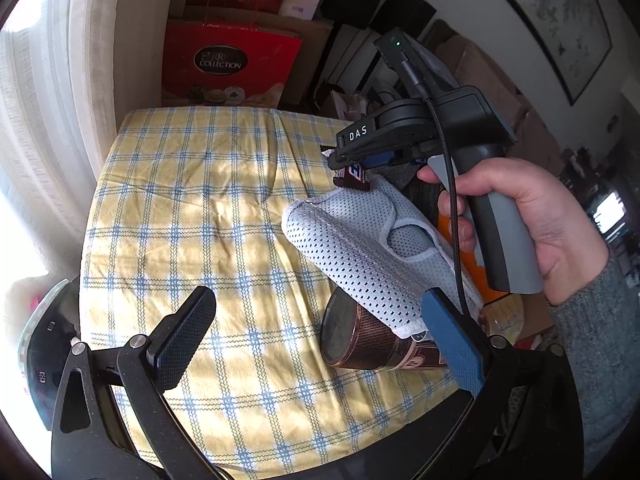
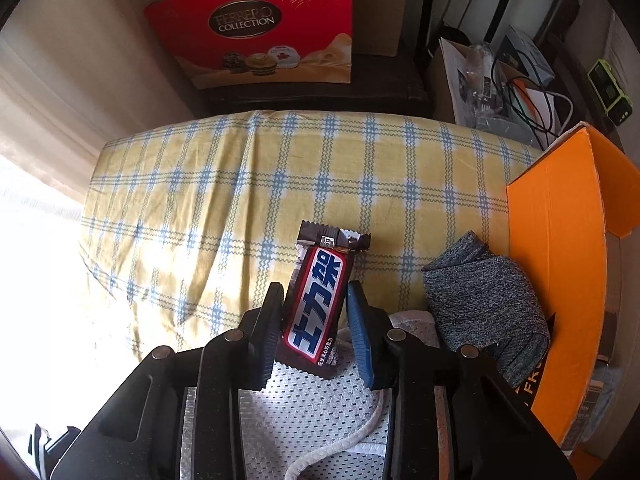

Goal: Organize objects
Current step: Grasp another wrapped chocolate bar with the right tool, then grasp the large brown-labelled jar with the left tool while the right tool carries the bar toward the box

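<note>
right gripper (image 2: pixel 314 322) points steeply down over the yellow-and-blue checked cloth (image 2: pixel 224 184); the snickers-type chocolate bar (image 2: pixel 318 300) sits between its two fingers. left black pad looks in contact with the bar's edge, the blue pad on the other side shows a thin gap, so i log this as jaws narrowed around the bar but not yet clamped on it. the bar lies tilted, its lower end resting on the white mesh slipper (image 2: pixel 304 408), its crimped upper end over the cloth. a grey knit sock (image 2: pixel 484 296) lies just beside, right of the bar, against the orange box (image 2: pixel 560 264). left gripper (image 1: pixel 316 332) is spread wide and empty, hovering near a copper-coloured cylinder (image 1: pixel 360 340) that lies on its side partly under the slipper. step in hand, as i judge it: take the bar and move it to where it belongs, likely the orange box, though i cannot confirm the destination. to do it well: centre the bar so both pads meet its long edges squarely, close gently since the wrapper is slick and the bar can crack, lift straight up so the slipper mesh is not dragged, and keep clear of the sock. risk: one-sided contact may pivot the bar out of the grip.
</note>
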The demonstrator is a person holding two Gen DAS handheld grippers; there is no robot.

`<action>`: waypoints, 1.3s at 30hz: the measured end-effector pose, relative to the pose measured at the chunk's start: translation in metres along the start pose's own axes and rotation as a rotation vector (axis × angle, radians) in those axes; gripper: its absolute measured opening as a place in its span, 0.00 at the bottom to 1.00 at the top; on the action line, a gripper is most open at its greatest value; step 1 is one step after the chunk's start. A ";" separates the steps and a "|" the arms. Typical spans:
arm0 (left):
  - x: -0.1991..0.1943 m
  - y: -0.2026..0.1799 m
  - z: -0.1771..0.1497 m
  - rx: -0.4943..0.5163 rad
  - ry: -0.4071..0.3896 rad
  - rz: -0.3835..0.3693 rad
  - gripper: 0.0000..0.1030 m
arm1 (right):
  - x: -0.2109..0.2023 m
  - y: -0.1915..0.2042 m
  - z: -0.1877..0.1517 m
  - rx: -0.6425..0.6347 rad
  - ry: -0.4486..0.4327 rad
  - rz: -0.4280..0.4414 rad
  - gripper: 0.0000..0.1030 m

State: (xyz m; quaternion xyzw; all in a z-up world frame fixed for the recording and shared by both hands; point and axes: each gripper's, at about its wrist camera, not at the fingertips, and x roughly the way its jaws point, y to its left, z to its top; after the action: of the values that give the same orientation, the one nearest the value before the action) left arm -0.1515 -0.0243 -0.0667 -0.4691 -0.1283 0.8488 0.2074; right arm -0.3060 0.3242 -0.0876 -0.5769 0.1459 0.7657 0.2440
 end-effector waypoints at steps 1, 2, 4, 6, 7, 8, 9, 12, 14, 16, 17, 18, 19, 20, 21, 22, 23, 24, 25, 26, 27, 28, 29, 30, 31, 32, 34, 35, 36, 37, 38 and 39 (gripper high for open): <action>-0.001 -0.004 -0.003 0.013 -0.003 -0.008 1.00 | -0.005 0.000 -0.001 -0.001 -0.008 0.007 0.30; 0.000 -0.009 -0.006 0.027 -0.004 -0.019 1.00 | -0.010 -0.002 -0.003 0.002 -0.015 0.022 0.30; 0.003 -0.019 -0.012 0.058 0.004 -0.034 1.00 | -0.023 -0.004 -0.006 0.000 -0.032 0.051 0.30; 0.009 -0.027 -0.018 0.074 0.025 -0.035 1.00 | -0.038 -0.005 -0.012 -0.011 -0.056 0.072 0.30; 0.011 -0.030 -0.021 0.073 0.034 -0.037 1.00 | -0.046 -0.005 -0.015 -0.019 -0.067 0.083 0.30; 0.013 -0.033 -0.024 0.074 0.039 -0.049 1.00 | -0.055 -0.007 -0.019 -0.026 -0.078 0.094 0.30; 0.014 -0.036 -0.027 0.076 0.043 -0.063 1.00 | -0.063 -0.008 -0.023 -0.032 -0.090 0.104 0.30; 0.018 -0.042 -0.037 0.051 0.057 -0.057 1.00 | -0.087 -0.010 -0.035 -0.056 -0.128 0.120 0.30; 0.018 -0.040 -0.043 -0.008 0.059 -0.076 1.00 | -0.100 -0.013 -0.043 -0.066 -0.148 0.133 0.30; 0.019 -0.037 -0.049 -0.074 0.066 -0.080 1.00 | -0.112 -0.017 -0.051 -0.075 -0.165 0.144 0.30; 0.022 -0.036 -0.053 -0.099 0.075 -0.085 1.00 | -0.117 -0.019 -0.054 -0.080 -0.172 0.146 0.30; 0.025 -0.036 -0.056 -0.119 0.085 -0.095 1.00 | -0.121 -0.020 -0.058 -0.081 -0.178 0.150 0.30; 0.028 -0.036 -0.058 -0.139 0.092 -0.103 1.00 | -0.125 -0.022 -0.062 -0.082 -0.185 0.155 0.30; 0.032 -0.036 -0.061 -0.161 0.096 -0.104 0.99 | -0.129 -0.024 -0.065 -0.083 -0.191 0.160 0.30; 0.035 -0.035 -0.062 -0.184 0.097 -0.102 0.98 | -0.132 -0.026 -0.068 -0.082 -0.196 0.165 0.30; 0.038 -0.035 -0.063 -0.203 0.096 -0.105 0.98 | -0.135 -0.028 -0.071 -0.083 -0.202 0.168 0.30; 0.041 -0.035 -0.063 -0.220 0.093 -0.111 0.98 | -0.138 -0.030 -0.074 -0.083 -0.207 0.171 0.30; 0.044 -0.035 -0.063 -0.239 0.096 -0.115 0.98 | -0.141 -0.032 -0.076 -0.081 -0.212 0.175 0.30; 0.047 -0.035 -0.062 -0.260 0.101 -0.125 0.98 | -0.143 -0.035 -0.079 -0.078 -0.216 0.179 0.30; 0.048 -0.035 -0.063 -0.280 0.100 -0.136 0.98 | -0.145 -0.037 -0.080 -0.075 -0.218 0.182 0.30; 0.050 -0.035 -0.062 -0.293 0.093 -0.131 0.98 | -0.147 -0.040 -0.082 -0.071 -0.223 0.185 0.30; 0.051 -0.037 -0.061 -0.299 0.085 -0.118 0.98 | -0.148 -0.043 -0.083 -0.068 -0.226 0.186 0.30; 0.053 -0.038 -0.059 -0.299 0.078 -0.106 0.98 | -0.149 -0.046 -0.084 -0.065 -0.229 0.189 0.30; 0.055 -0.039 -0.058 -0.298 0.077 -0.100 0.98 | -0.151 -0.049 -0.086 -0.062 -0.231 0.191 0.30; 0.059 -0.039 -0.056 -0.300 0.083 -0.092 1.00 | -0.153 -0.051 -0.088 -0.061 -0.232 0.192 0.30; 0.062 -0.040 -0.055 -0.304 0.081 -0.092 1.00 | -0.153 -0.053 -0.090 -0.060 -0.233 0.192 0.30; 0.066 -0.040 -0.052 -0.307 0.077 -0.094 1.00 | -0.154 -0.058 -0.092 -0.057 -0.236 0.188 0.30; 0.067 -0.039 -0.051 -0.312 0.081 -0.093 1.00 | -0.154 -0.060 -0.093 -0.057 -0.236 0.186 0.30; 0.068 -0.039 -0.049 -0.321 0.087 -0.091 1.00 | -0.153 -0.062 -0.092 -0.056 -0.235 0.186 0.30; 0.070 -0.038 -0.047 -0.333 0.094 -0.090 1.00 | -0.152 -0.064 -0.092 -0.053 -0.235 0.188 0.30; 0.072 -0.038 -0.047 -0.349 0.102 -0.091 1.00 | -0.152 -0.066 -0.093 -0.048 -0.235 0.192 0.30; 0.074 -0.038 -0.046 -0.367 0.111 -0.096 1.00 | -0.152 -0.067 -0.093 -0.046 -0.236 0.195 0.30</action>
State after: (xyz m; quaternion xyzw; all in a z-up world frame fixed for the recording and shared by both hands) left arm -0.1385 0.0451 -0.1310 -0.5383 -0.2917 0.7732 0.1654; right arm -0.1616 0.3019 0.0338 -0.4715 0.1541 0.8513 0.1710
